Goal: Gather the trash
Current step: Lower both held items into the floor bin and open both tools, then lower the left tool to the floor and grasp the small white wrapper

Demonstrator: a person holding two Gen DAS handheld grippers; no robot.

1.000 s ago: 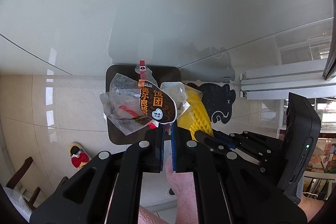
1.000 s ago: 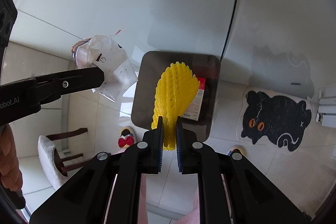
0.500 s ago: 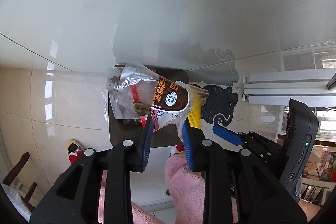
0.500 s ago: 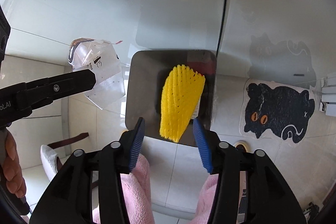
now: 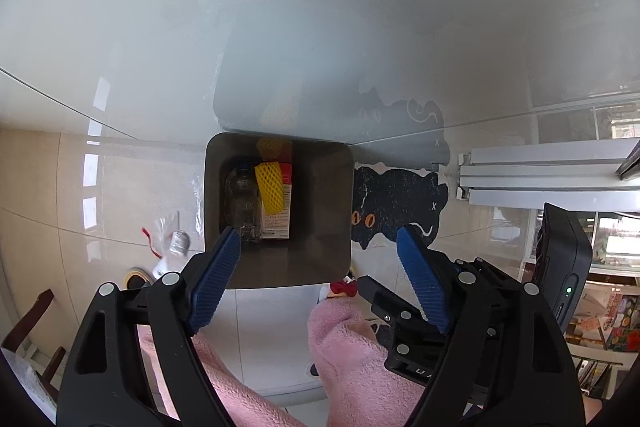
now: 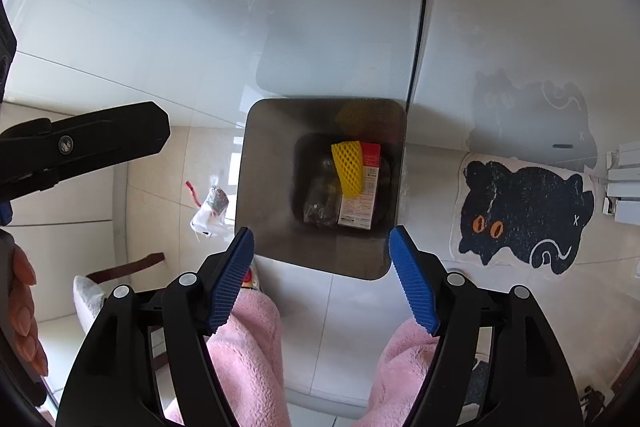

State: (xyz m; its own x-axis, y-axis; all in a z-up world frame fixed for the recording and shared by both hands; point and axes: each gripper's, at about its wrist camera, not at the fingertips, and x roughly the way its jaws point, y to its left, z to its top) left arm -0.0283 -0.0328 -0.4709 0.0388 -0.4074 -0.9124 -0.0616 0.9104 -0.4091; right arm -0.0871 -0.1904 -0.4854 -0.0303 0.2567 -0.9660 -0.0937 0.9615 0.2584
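Both the left tongs point(image 5: 318, 245) and the right tongs point(image 6: 322, 243) are seen with jaws opening and nothing between them, held above a square grey metal bin point(image 6: 276, 187). Inside the bin a yellow foam fruit net point(image 6: 348, 169) is lying on a red-and-white carton point(image 6: 362, 199). A crumpled clear plastic wrapper point(image 6: 210, 213) is seen outside the bin, left of it over the tiled floor point(image 6: 160, 211), while a black cat-shaped mat point(image 6: 524, 211) lies to the right.
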